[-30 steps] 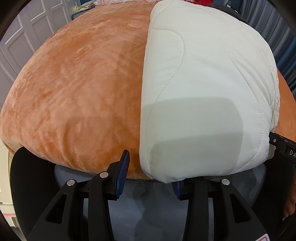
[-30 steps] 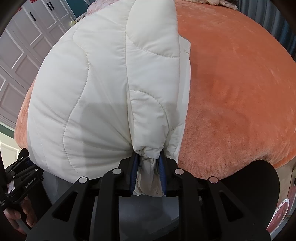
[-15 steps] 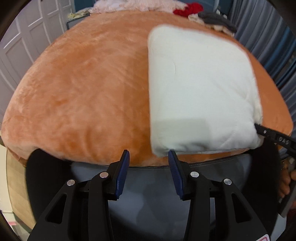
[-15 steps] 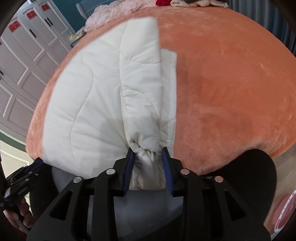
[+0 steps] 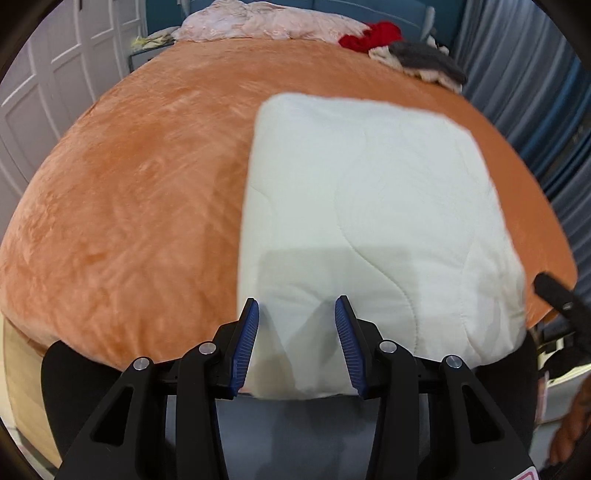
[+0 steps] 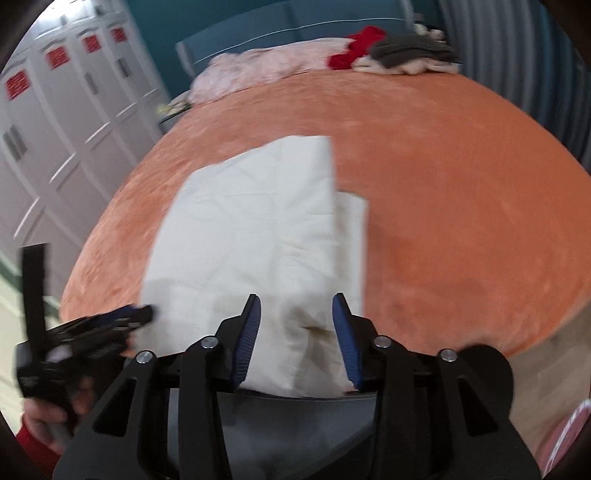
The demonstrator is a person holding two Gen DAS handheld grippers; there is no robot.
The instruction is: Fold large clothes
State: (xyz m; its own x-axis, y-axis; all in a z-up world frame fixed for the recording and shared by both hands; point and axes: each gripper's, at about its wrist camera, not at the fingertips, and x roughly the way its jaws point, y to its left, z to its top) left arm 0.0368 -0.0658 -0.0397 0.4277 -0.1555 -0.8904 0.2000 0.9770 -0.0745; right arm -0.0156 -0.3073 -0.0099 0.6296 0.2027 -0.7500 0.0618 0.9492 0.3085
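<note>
A cream quilted jacket point(image 5: 369, 203) lies folded into a rectangle on the orange plush bed point(image 5: 129, 203), close to its near edge. My left gripper point(image 5: 297, 300) hovers open above the jacket's near left corner, its pads clear of the cloth. In the right wrist view the same jacket point(image 6: 258, 221) shows a narrower folded layer along its right side. My right gripper point(image 6: 296, 296) hangs above the near edge with its jaws opening. The cloth shows in the gap below them but is not pressed. The left gripper point(image 6: 142, 314) appears blurred at the jacket's left edge.
A pink garment point(image 5: 266, 24), a red one point(image 5: 373, 35) and a grey one point(image 5: 424, 57) are piled at the bed's far end. White cupboard doors point(image 6: 55, 129) stand to the left, a blue curtain point(image 5: 535, 110) to the right. A hand point(image 6: 44, 417) grips the left tool.
Both grippers have risen and pulled back from the jacket. The right gripper opened and let go of the bunched cloth it held. The left stayed open.
</note>
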